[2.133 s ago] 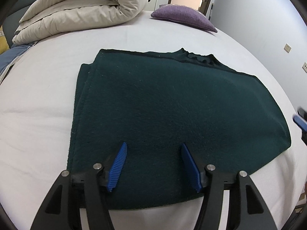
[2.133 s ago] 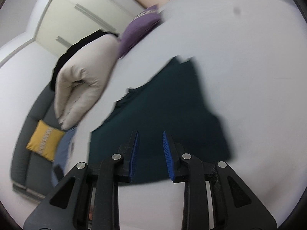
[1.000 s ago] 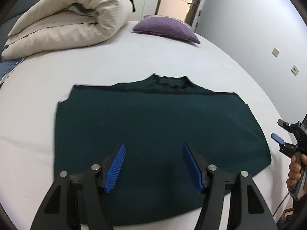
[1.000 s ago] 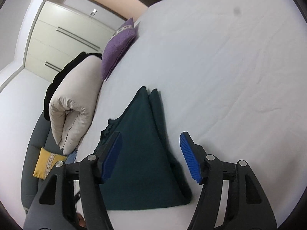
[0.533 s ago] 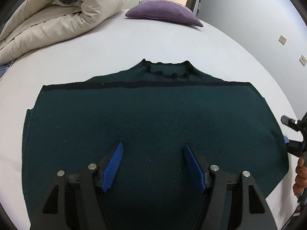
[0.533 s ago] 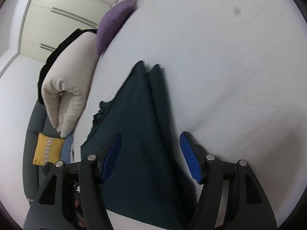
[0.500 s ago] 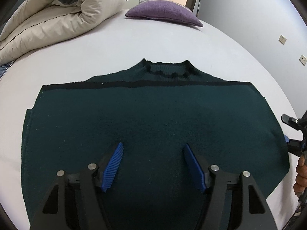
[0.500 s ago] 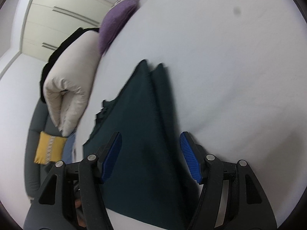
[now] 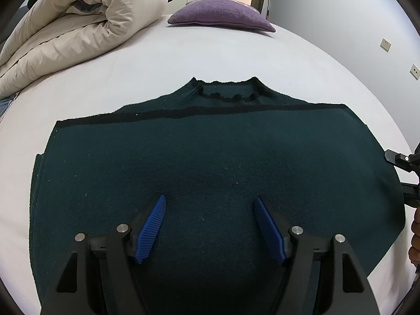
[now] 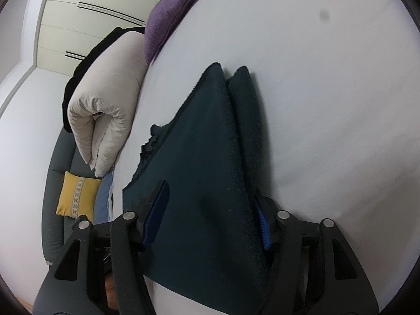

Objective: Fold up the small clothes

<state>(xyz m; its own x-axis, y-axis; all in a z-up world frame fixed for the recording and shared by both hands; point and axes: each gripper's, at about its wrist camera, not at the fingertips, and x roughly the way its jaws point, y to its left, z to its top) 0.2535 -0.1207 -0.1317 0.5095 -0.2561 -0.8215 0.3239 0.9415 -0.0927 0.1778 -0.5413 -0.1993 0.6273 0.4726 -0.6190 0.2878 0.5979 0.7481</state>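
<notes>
A dark green knit sweater [image 9: 210, 162] lies flat on the white bed [image 9: 223, 57], sleeves folded in, collar at the far side. My left gripper [image 9: 210, 225] is open and hovers low over the sweater's near middle. My right gripper [image 10: 210, 210] is open at the sweater's right edge [image 10: 210, 170], and the folded edge lies between its jaws; one blue pad is partly hidden by the cloth. The right gripper's black tips also show in the left wrist view [image 9: 401, 176] at the sweater's right side.
A rolled beige duvet [image 9: 73, 26] lies at the far left of the bed. A purple pillow [image 9: 220, 15] lies at the far end. A grey sofa with a yellow cushion [image 10: 76, 197] stands beside the bed. A wall [image 9: 354, 13] is on the right.
My right gripper has moved in over the sweater's right edge, so the cloth now lies between its open jaws. My left gripper has shifted slightly over the sweater and stays open.
</notes>
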